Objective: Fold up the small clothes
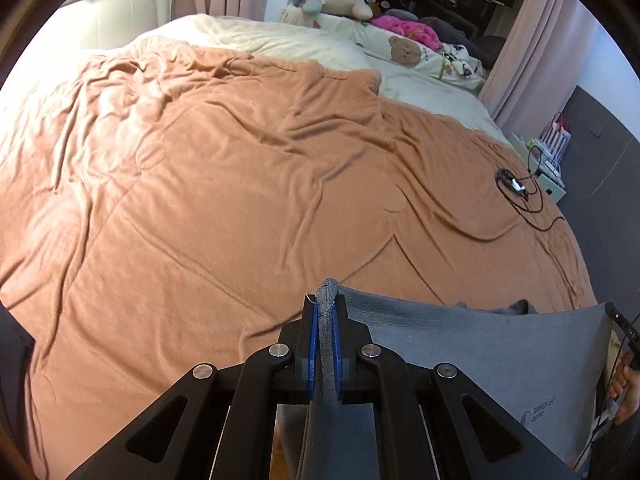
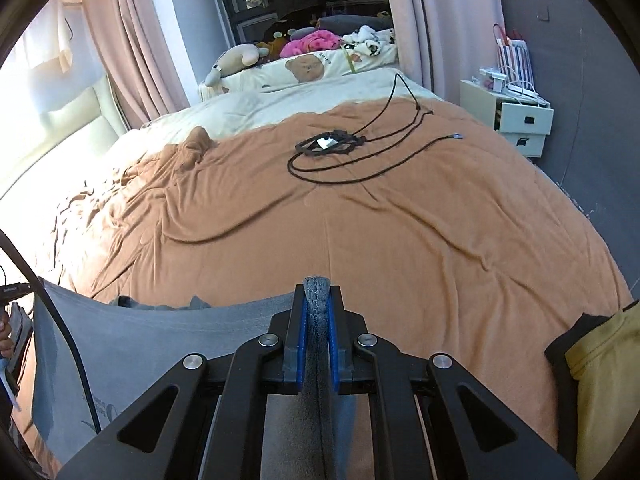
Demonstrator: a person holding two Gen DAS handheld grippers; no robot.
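Soft grey knit garment (image 1: 460, 344) hangs taut over the rumpled orange blanket (image 1: 224, 184) — left gripper (image 1: 327, 308) and right gripper (image 2: 317, 296) each clamp a bunched corner between blue pads.

I see open blanket (image 2: 400, 240) ahead; only a coiled black cable (image 2: 332, 148) lies far off, toward the pillows (image 2: 316, 66).

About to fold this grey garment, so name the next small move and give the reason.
Probably carry it forward and lower it flat onto the orange blanket. Left gripper and right gripper each pinch an edge of the grey garment, which hangs stretched between them.
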